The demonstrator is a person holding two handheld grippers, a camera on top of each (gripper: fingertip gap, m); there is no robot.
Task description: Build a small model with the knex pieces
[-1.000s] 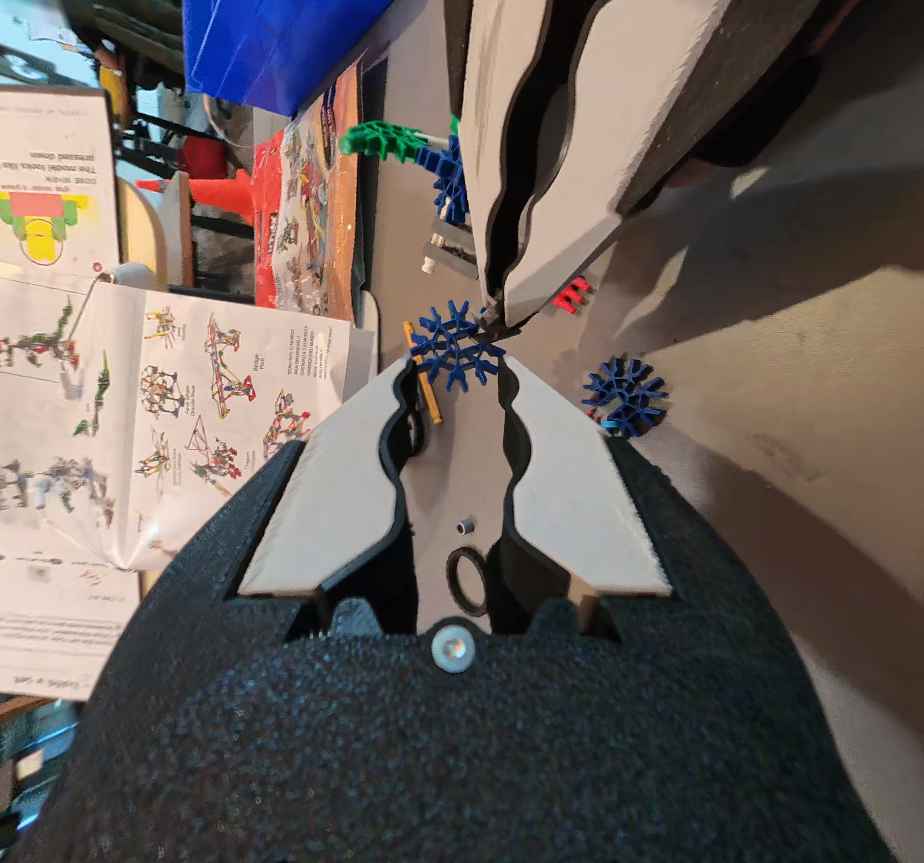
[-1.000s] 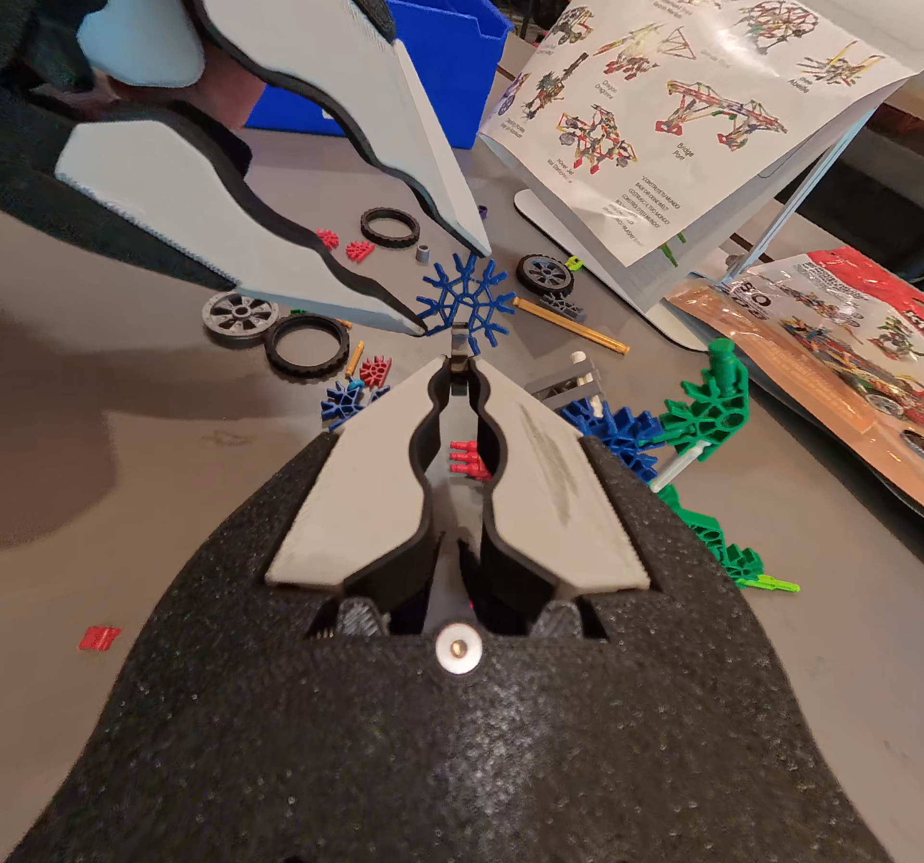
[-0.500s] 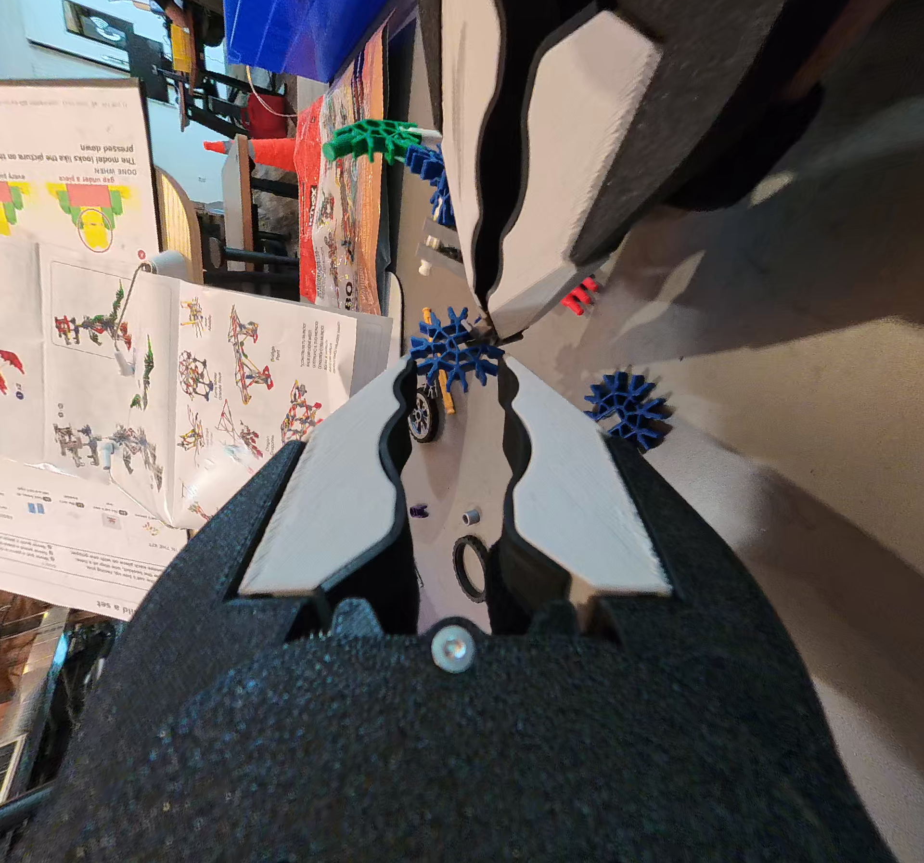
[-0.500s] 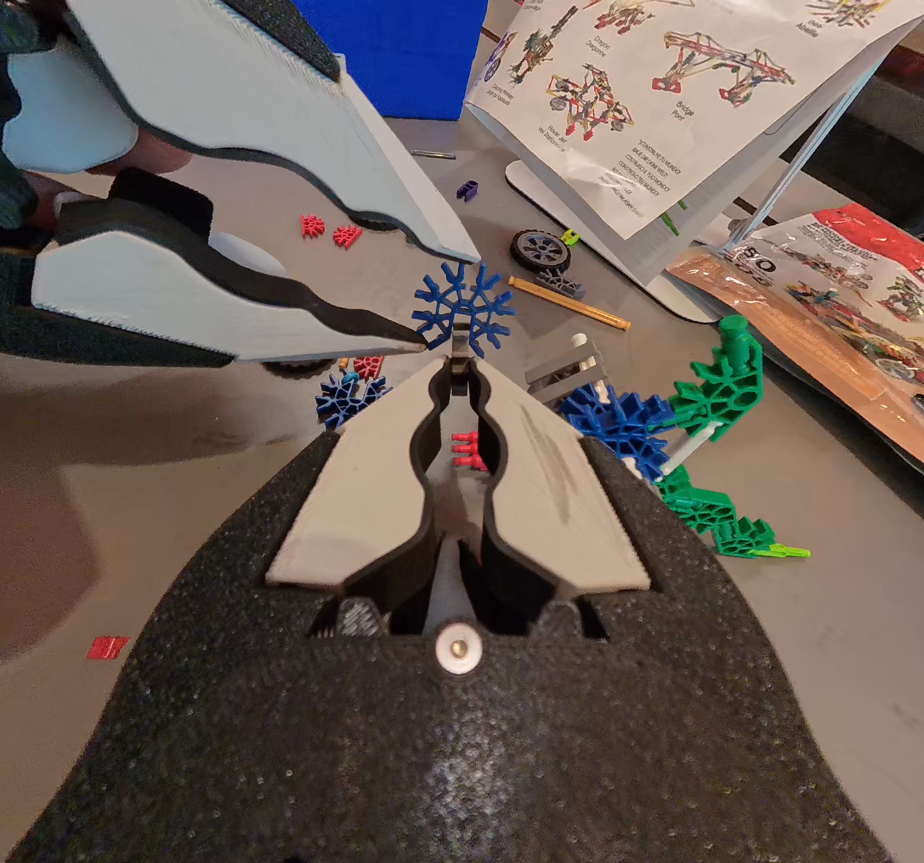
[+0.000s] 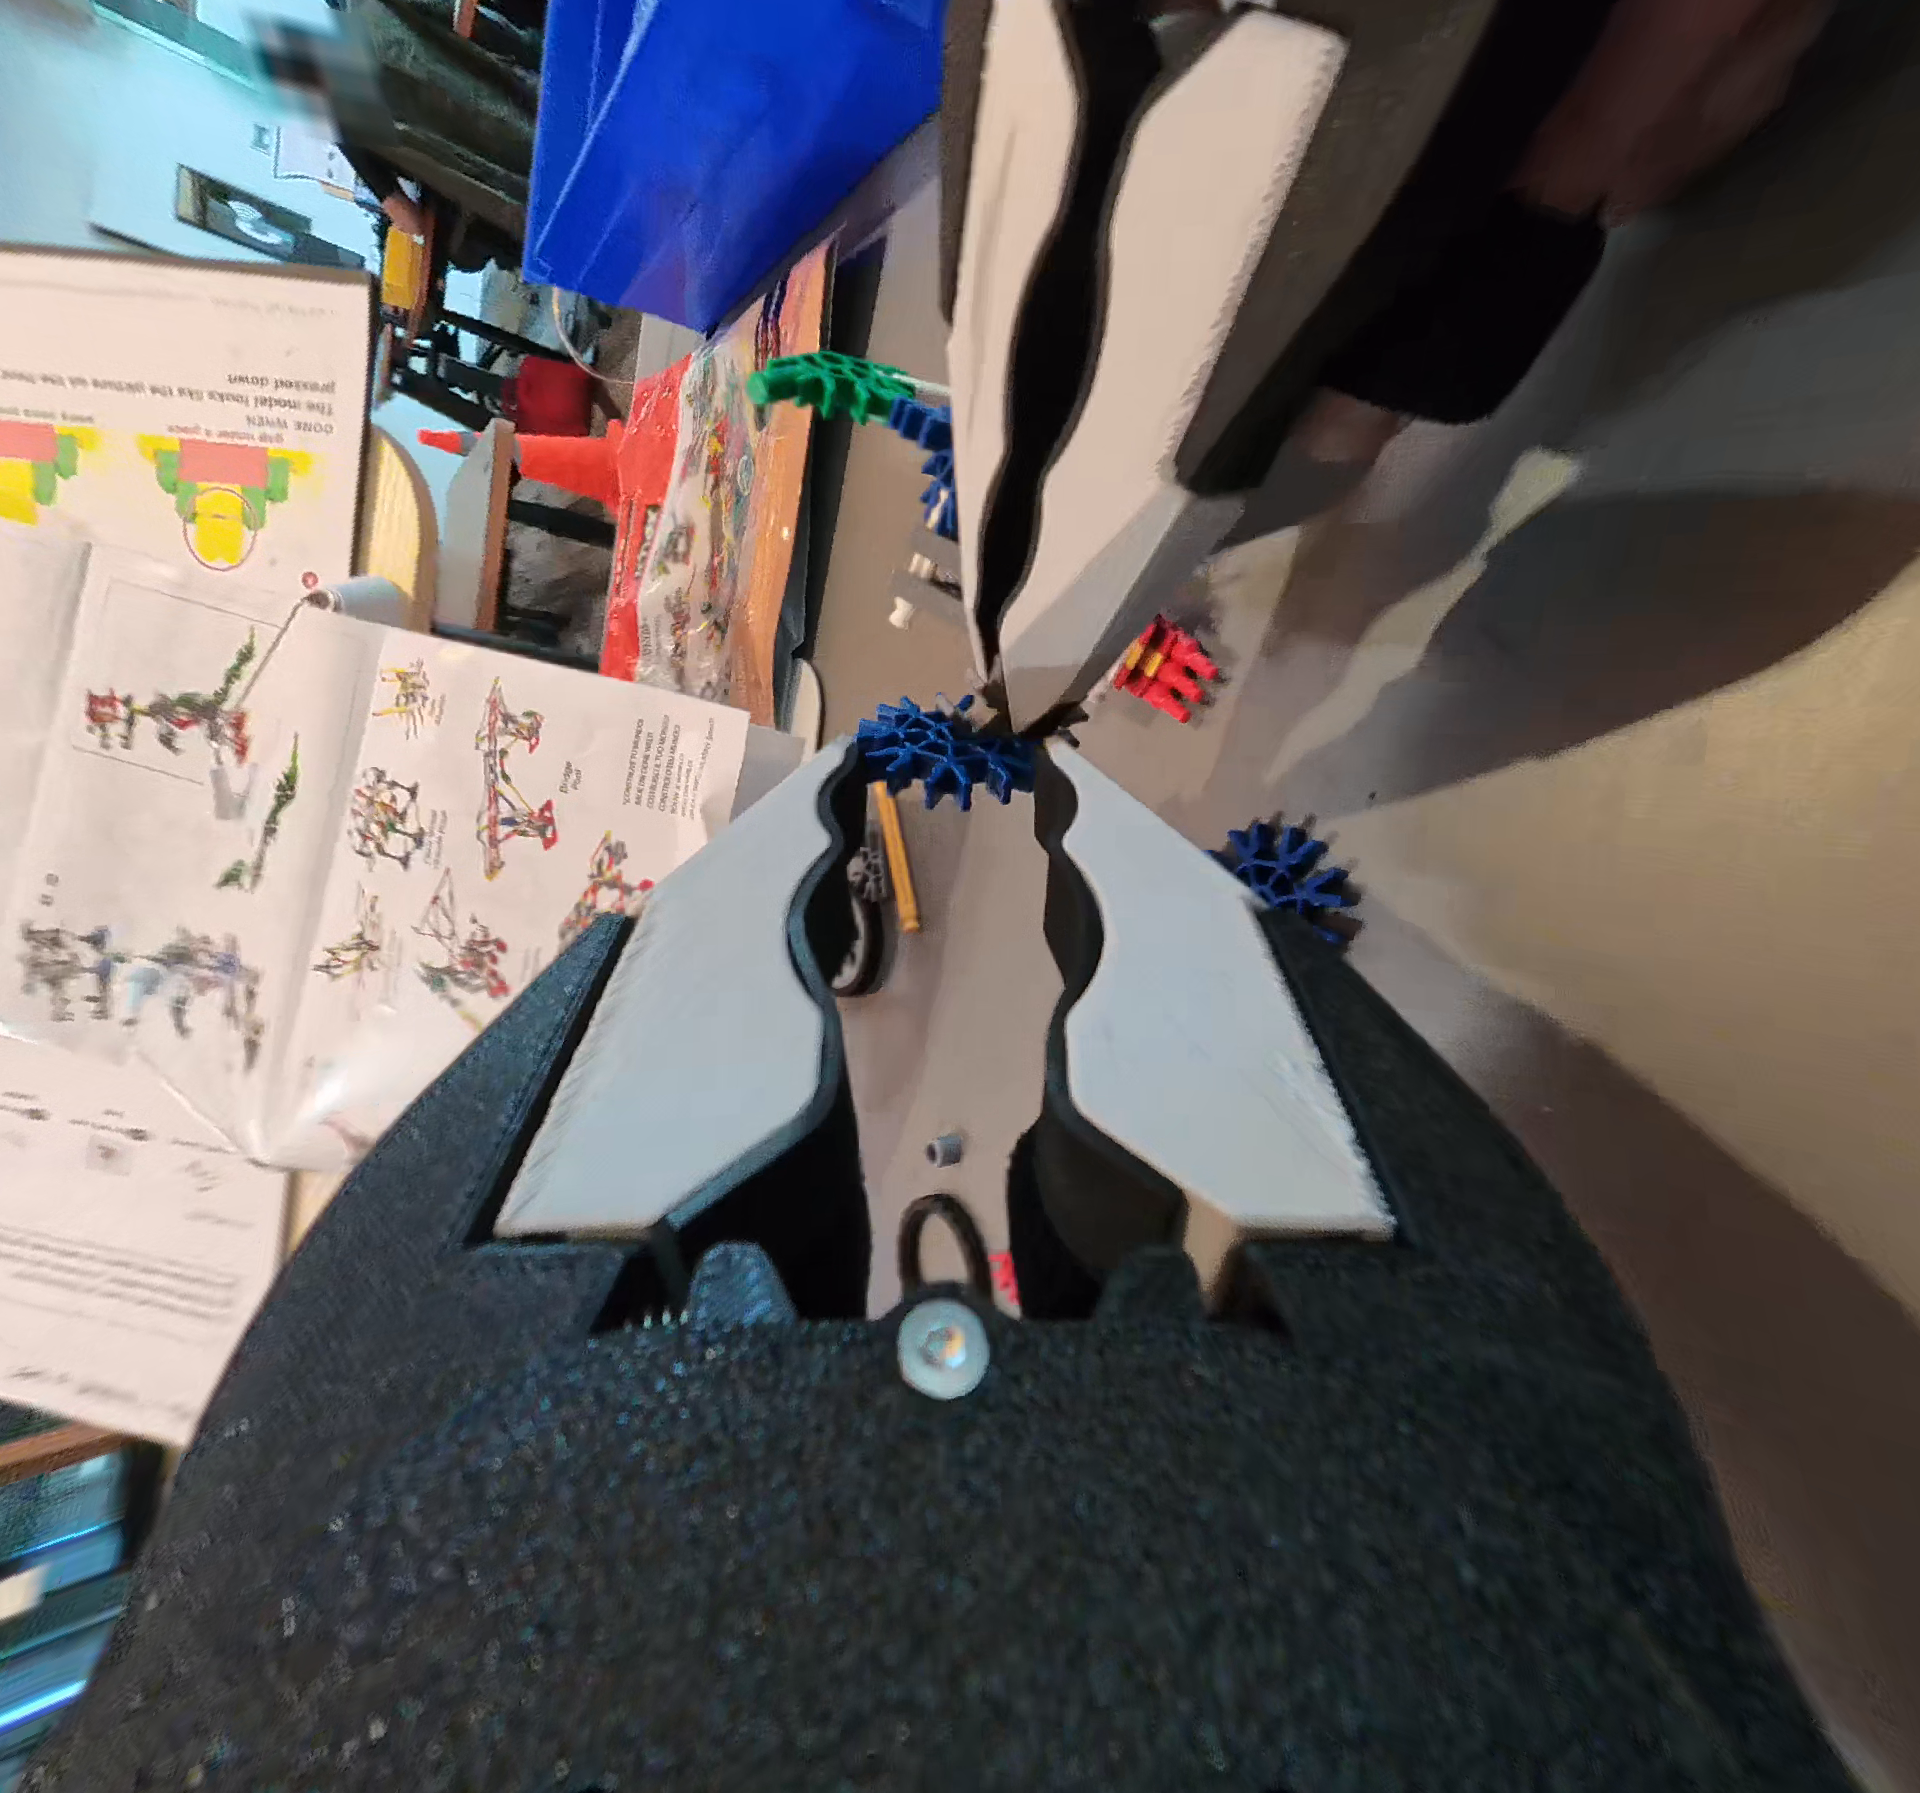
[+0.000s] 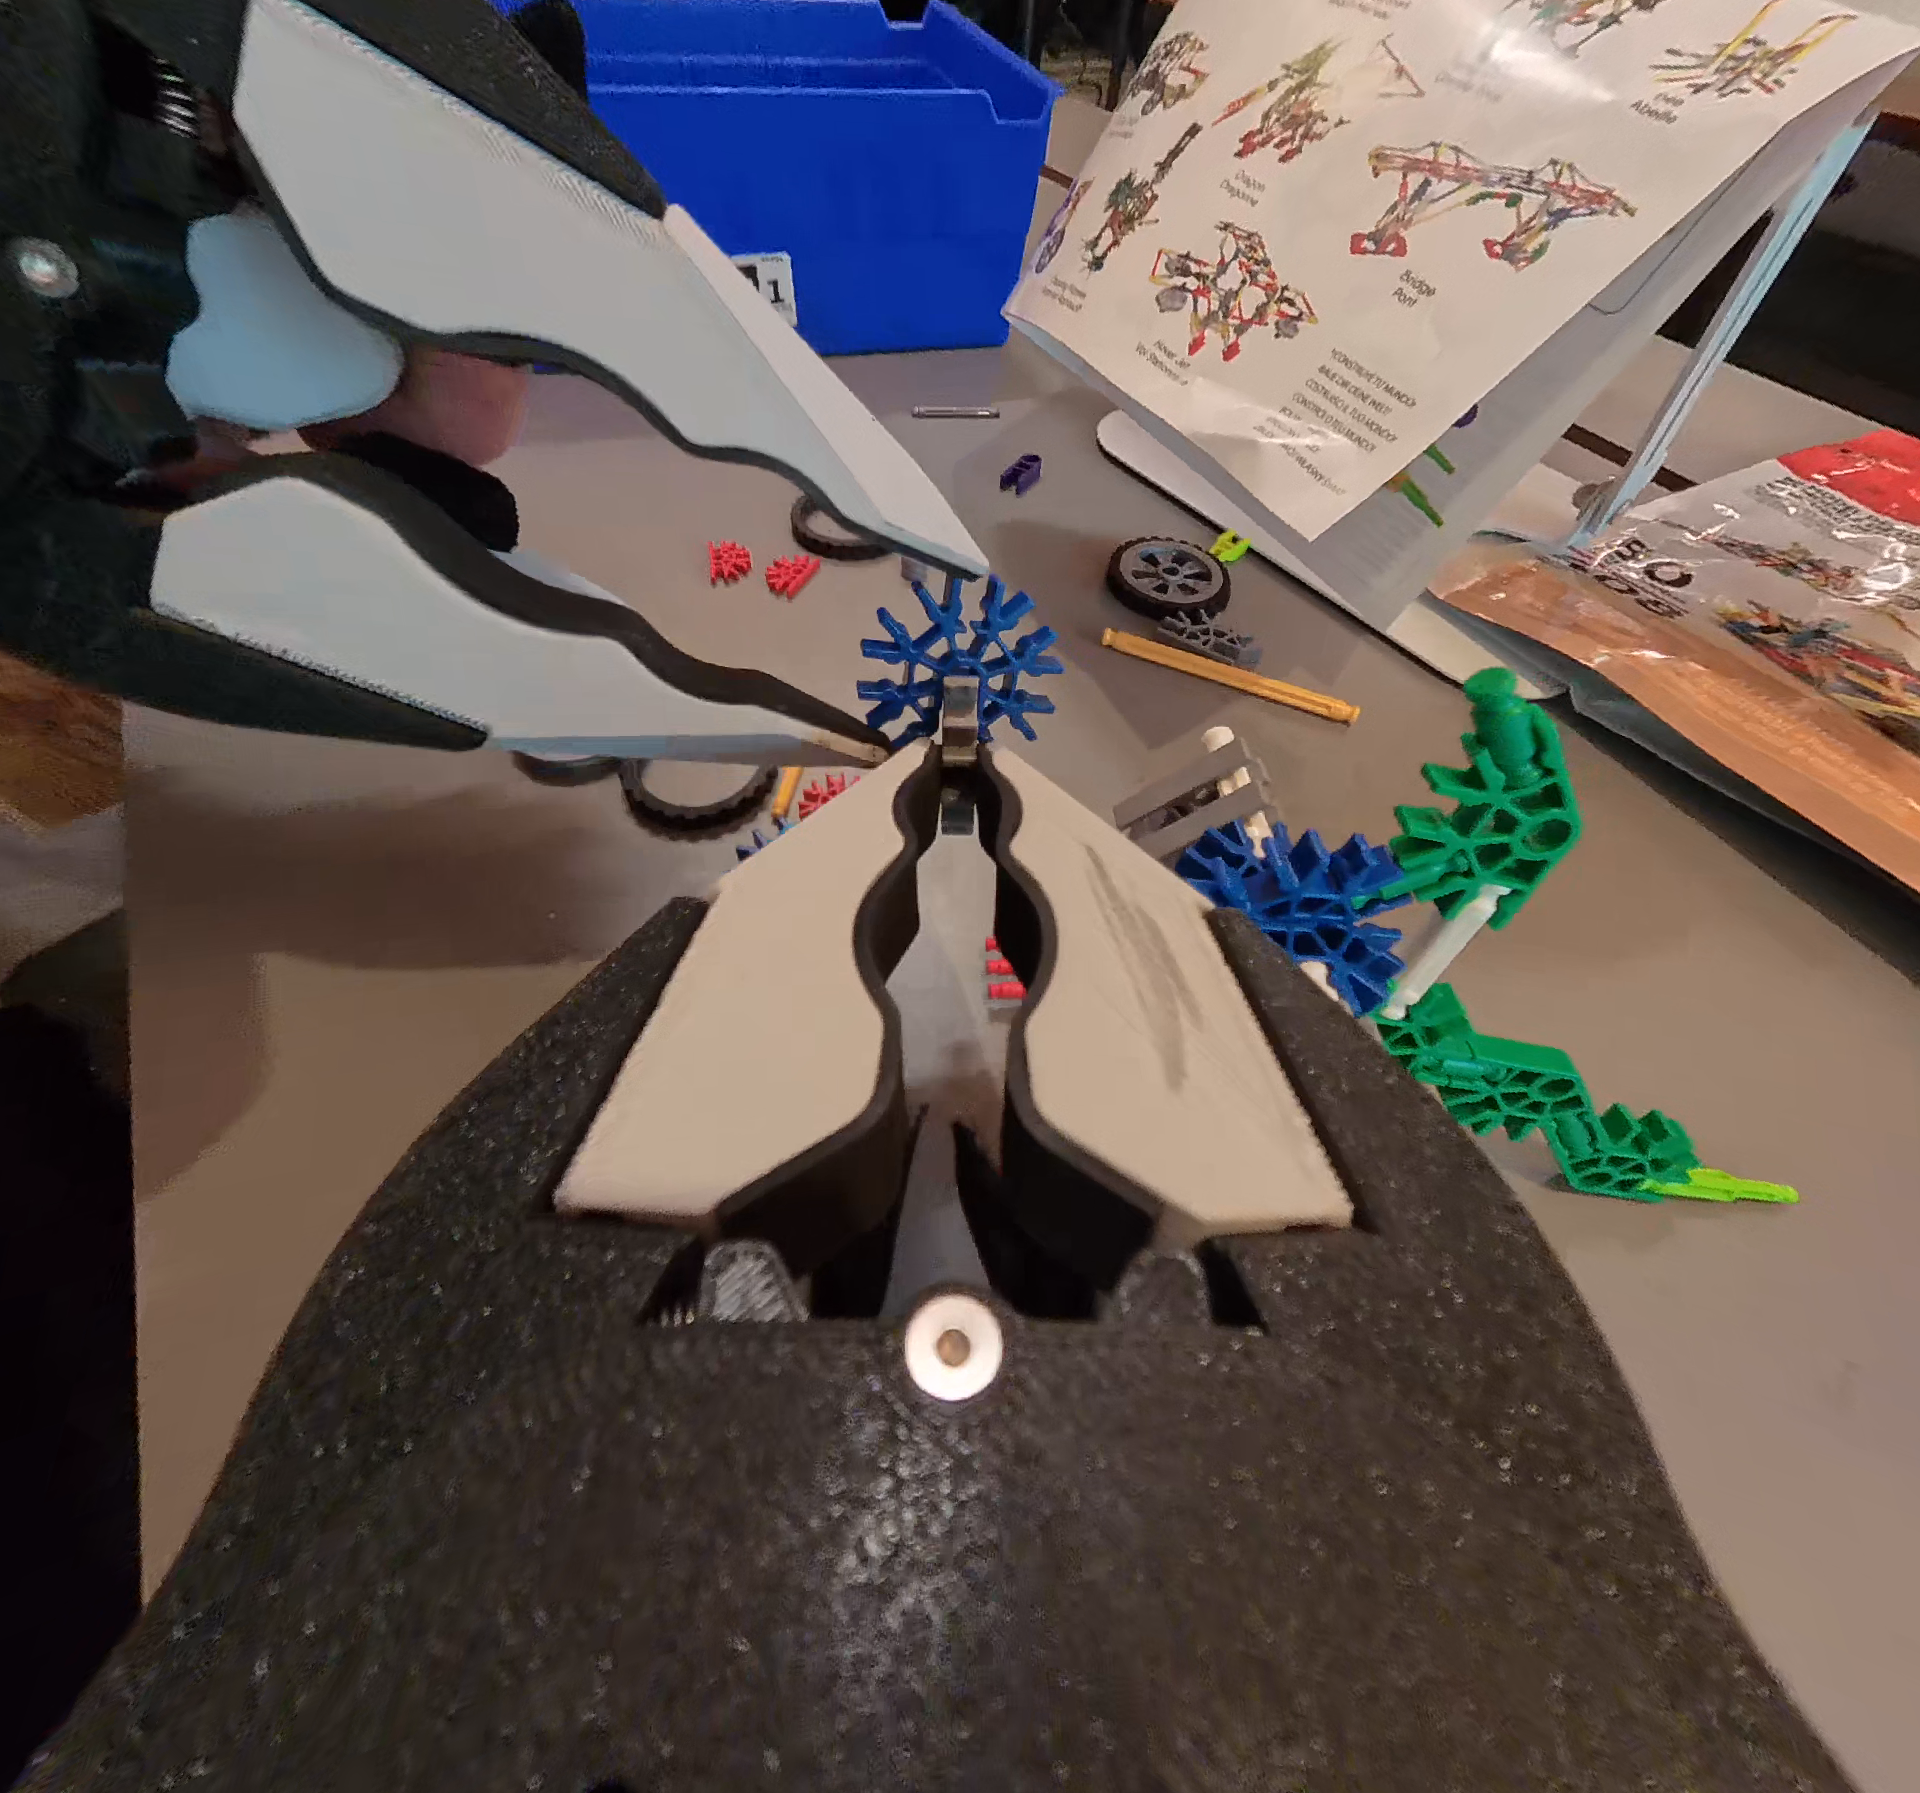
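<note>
My right gripper (image 6: 958, 751) is shut on a short grey piece (image 6: 958, 709) fitted to a blue snowflake connector (image 6: 914, 647), holding it above the grey table (image 6: 1558, 1431). My left gripper (image 5: 948, 756) is open, with the same connector (image 5: 925, 756) lying edge-on between its fingertips. In the right wrist view the left gripper (image 6: 933, 661) comes in from the upper left, one tip above the connector and one at its lower left. In the left wrist view the right gripper (image 5: 1013, 720) comes down from the top.
A blue bin (image 6: 831, 185) and an instruction booklet on a stand (image 6: 1403, 185) are at the back. A green and blue assembly (image 6: 1455, 912) is on the right. A wheel (image 6: 1169, 577), yellow rod (image 6: 1231, 675), black tyre (image 6: 691, 798), red connectors (image 6: 764, 567) and parts bag (image 6: 1766, 600) lie around. Left and right tips are no more than a few centimetres apart. The wheel (image 6: 1169, 577) is about equally far from each gripper, around 20 centimetres.
The blue connector has turned from face-on to edge-on in the left wrist view and now sits between the left fingertips. Both grippers shifted slightly; the right stayed shut.
</note>
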